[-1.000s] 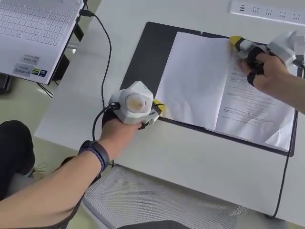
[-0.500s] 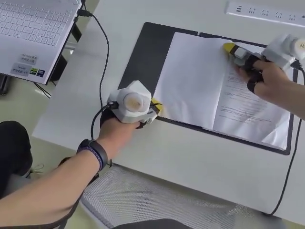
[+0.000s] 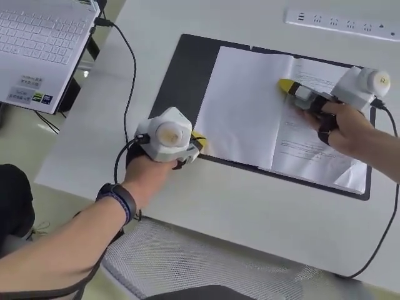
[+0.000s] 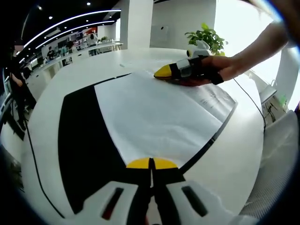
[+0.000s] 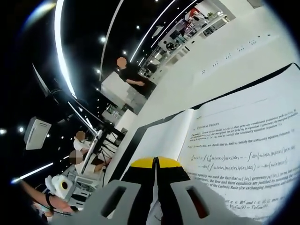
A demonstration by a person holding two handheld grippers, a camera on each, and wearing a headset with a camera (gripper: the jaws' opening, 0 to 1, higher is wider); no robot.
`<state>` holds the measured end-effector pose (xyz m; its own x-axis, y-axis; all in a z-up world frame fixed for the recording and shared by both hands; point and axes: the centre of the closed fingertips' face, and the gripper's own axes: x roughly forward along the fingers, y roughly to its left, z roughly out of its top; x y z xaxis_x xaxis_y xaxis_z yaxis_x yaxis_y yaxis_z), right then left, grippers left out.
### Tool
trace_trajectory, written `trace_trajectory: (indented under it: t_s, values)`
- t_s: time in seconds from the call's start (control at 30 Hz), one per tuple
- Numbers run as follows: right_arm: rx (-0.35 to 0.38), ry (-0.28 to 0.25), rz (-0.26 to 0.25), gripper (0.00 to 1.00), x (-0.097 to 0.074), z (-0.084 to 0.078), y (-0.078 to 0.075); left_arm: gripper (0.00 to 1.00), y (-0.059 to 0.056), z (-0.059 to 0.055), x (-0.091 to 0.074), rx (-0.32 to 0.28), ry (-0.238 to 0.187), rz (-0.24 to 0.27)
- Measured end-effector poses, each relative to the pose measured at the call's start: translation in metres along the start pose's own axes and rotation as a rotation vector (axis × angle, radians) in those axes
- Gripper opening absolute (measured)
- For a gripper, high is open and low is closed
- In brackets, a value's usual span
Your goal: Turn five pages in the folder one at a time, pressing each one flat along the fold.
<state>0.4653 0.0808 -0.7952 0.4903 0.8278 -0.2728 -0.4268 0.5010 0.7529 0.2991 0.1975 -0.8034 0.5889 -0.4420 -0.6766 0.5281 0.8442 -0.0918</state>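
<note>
A black folder (image 3: pixel 181 75) lies open on the white table. Its turned blank page (image 3: pixel 244 106) is on the left and a printed page (image 3: pixel 312 150) on the right. My left gripper (image 3: pixel 200 139) is shut, its yellow tips resting at the blank page's near left corner; in the left gripper view they (image 4: pixel 151 163) touch that page's (image 4: pixel 154 117) edge. My right gripper (image 3: pixel 286 86) is shut and lies along the fold, tips down on the paper. In the right gripper view its tips (image 5: pixel 155 162) sit where the blank page (image 5: pixel 164 136) meets the printed page (image 5: pixel 243 150).
A white laptop (image 3: pixel 37 44) stands at the far left, with a black cable (image 3: pixel 128 75) running past the folder's left side. A power strip (image 3: pixel 340 24) lies at the back right. A mesh chair seat (image 3: pixel 187 262) is below the table's near edge.
My right gripper has slid down the fold toward the near edge of the folder. The left gripper has stayed at the page corner. The head camera has shifted a little.
</note>
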Motion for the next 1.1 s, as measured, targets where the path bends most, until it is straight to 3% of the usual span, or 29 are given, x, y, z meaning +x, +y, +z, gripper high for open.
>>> trace_trajectory:
  t_s: [0.2,0.37,0.57,1.1]
  values:
    - [-0.01,0.027,0.031,0.0,-0.006,-0.013,0.003,0.0,0.0,0.0,0.0,0.003,0.0,-0.003]
    - [-0.001,0.024,0.044,0.0,-0.02,-0.028,0.02,0.0,-0.001,0.0,-0.001,0.0,0.0,-0.003]
    - [-0.027,0.066,0.064,0.0,-0.034,-0.05,0.039,0.0,-0.001,0.0,-0.001,-0.001,0.001,-0.004]
    - [-0.032,0.129,0.094,0.0,-0.063,-0.093,0.068,0.0,-0.002,0.0,-0.001,0.001,-0.001,-0.003]
